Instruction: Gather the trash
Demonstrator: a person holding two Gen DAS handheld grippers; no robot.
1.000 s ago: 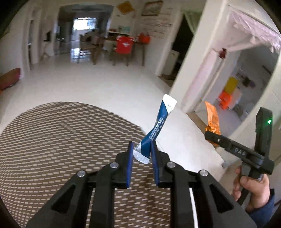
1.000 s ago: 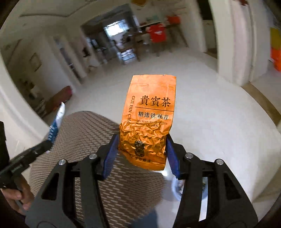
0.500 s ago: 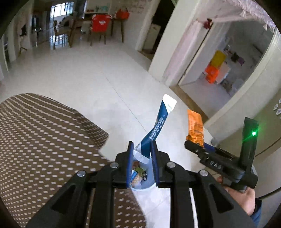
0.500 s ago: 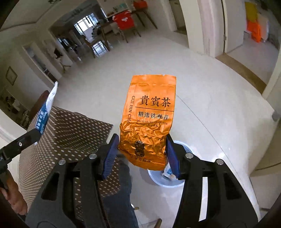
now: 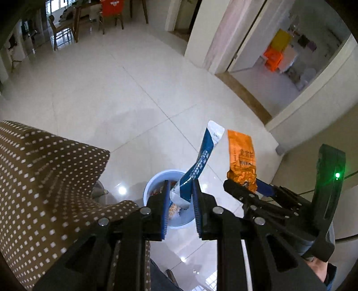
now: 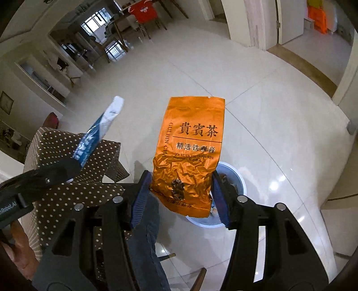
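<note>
My left gripper (image 5: 180,190) is shut on the lower end of a blue and white wrapper (image 5: 208,145), which stands up above a light blue bin (image 5: 154,179) on the floor. The bin holds several wrappers. My right gripper (image 6: 180,176) has an orange tea packet (image 6: 190,145) upright between its blue pads. Its jaws are opening, and the pads still touch the packet's crumpled sides. The bin (image 6: 240,181) lies just below and behind that packet. Each view also shows the other gripper: the right one (image 5: 241,190) with the orange packet (image 5: 240,152), and the left one (image 6: 67,165) with the wrapper (image 6: 100,125).
A table under a brown white-dotted cloth (image 5: 44,179) stands left of the bin, its corner (image 6: 111,152) close to it. Glossy white floor tiles (image 5: 134,89) stretch to a dining table with chairs (image 5: 89,13). A doorway (image 5: 279,67) opens at the right. A hand (image 5: 317,268) grips the right tool.
Both grippers moved down and tipped toward the floor. The blue bin came into view beneath them. The table slid off to the left. The right jaws stand slightly wider.
</note>
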